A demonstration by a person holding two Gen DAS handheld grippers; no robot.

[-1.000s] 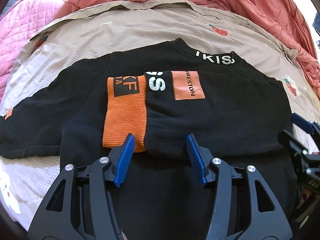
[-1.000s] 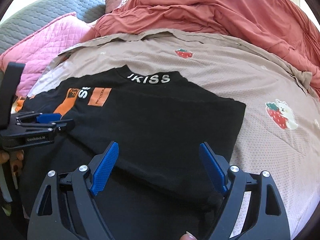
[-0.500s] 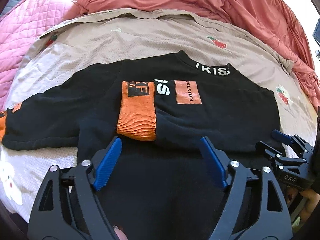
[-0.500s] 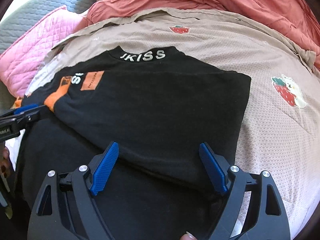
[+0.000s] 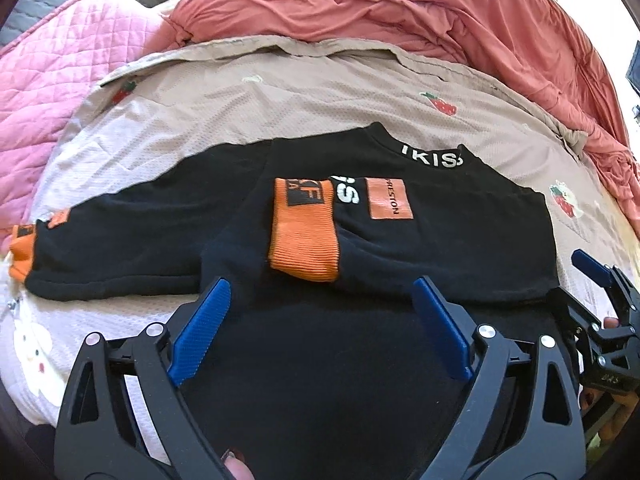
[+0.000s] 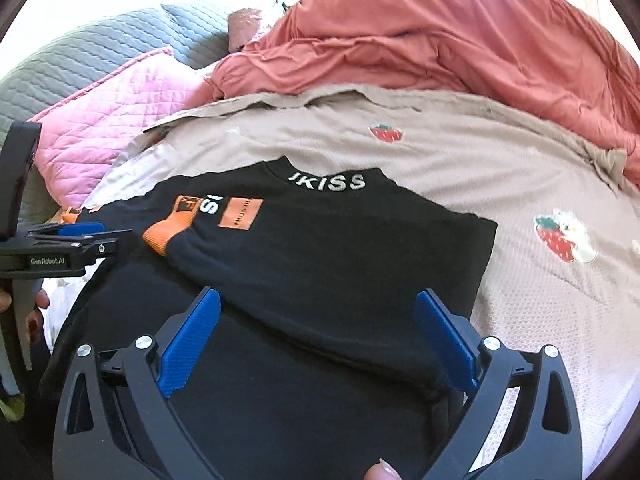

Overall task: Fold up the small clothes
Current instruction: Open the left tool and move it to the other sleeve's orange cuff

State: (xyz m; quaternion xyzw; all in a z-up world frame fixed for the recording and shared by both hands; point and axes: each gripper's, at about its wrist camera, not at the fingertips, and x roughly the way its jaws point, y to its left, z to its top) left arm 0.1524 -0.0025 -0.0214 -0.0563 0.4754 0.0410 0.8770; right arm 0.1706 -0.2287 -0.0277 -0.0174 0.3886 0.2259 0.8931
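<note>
**Bedding in the background**

A beige mesh-textured bed cover point(image 5: 320, 92) printed with red strawberries point(image 6: 386, 133) spreads flat. A rumpled salmon-red duvet point(image 6: 460, 40) lies heaped along its far edge, beside a pink quilted blanket point(image 5: 60, 52) and grey quilted bedding point(image 6: 92, 56).

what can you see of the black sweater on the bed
The black sweater is a soft knit with orange ribbed cuffs, a white-lettered collar and an orange patch. It lies flat on the beige strawberry-print blanket. One sleeve is folded across the body, its orange cuff near the middle; the other sleeve stretches out sideways, unfolded. The hem end lies nearest the cameras. Nothing grips it: the left claw and right claw stand open above it.
</note>
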